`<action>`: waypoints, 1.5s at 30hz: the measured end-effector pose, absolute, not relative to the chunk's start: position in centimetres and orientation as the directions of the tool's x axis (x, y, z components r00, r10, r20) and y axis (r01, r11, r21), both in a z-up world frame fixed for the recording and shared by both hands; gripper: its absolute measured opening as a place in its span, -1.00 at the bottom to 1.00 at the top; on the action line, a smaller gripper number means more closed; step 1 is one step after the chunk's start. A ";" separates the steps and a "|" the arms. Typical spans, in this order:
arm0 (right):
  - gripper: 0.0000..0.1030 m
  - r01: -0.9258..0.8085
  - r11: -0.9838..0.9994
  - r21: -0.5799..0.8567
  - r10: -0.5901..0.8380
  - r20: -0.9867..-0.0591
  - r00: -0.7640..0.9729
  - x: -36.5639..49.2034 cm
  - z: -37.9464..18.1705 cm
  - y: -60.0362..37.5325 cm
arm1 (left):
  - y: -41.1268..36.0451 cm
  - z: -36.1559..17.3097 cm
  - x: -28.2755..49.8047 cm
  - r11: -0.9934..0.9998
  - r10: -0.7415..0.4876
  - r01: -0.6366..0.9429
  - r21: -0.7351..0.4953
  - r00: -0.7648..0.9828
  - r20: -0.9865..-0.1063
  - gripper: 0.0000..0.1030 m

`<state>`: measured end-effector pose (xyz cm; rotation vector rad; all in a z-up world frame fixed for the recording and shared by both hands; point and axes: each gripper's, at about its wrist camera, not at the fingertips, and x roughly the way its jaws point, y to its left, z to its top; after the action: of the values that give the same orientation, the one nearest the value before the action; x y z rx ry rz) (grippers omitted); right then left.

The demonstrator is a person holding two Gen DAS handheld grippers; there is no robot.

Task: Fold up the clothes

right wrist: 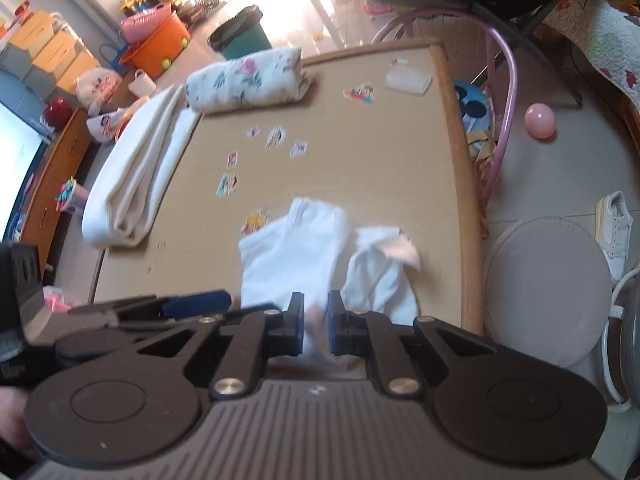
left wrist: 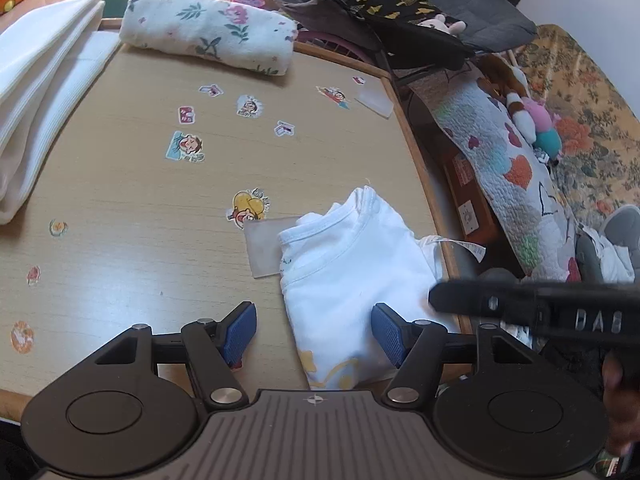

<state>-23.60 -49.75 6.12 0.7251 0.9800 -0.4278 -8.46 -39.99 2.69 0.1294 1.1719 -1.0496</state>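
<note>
A small white shirt [left wrist: 352, 268] with a yellow print lies partly folded near the right front of the wooden table [left wrist: 140, 200]. My left gripper [left wrist: 314, 334] is open and empty, its blue pads astride the shirt's near left edge. My right gripper [right wrist: 314, 326] is nearly shut, pinching white fabric of the shirt [right wrist: 296, 248] at its near hem. A loose sleeve [right wrist: 380, 268] bunches to the right. The right gripper also shows in the left wrist view [left wrist: 532, 310], blurred, at the right.
A folded white towel [left wrist: 36, 92] lies along the table's left side. A rolled floral cloth [left wrist: 208, 36] lies at the far edge. Stickers dot the table. A grey stool [right wrist: 548, 292] and pink chair [right wrist: 504, 92] stand to the right.
</note>
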 end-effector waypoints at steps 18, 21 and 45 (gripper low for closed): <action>-0.91 0.644 0.699 0.313 0.006 -0.902 0.432 -25.1 3.6 -49.2 | -40.4 2.1 -8.4 0.523 -0.600 0.772 -0.362 0.033 -0.799 0.30; -0.84 0.661 0.680 0.317 0.004 -0.903 0.429 -25.6 3.3 -49.3 | -40.7 2.3 -8.5 0.514 -0.587 0.787 -0.342 0.033 -0.809 0.31; -0.23 0.705 0.636 0.315 -0.056 -0.892 0.449 -25.3 2.2 -50.0 | -41.4 0.1 -9.2 0.528 -0.667 0.592 -0.609 -0.154 -0.729 0.34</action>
<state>-25.33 -49.98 2.18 0.7560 1.0050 -0.5298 -9.18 -41.44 0.13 -0.0726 1.3295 -1.1013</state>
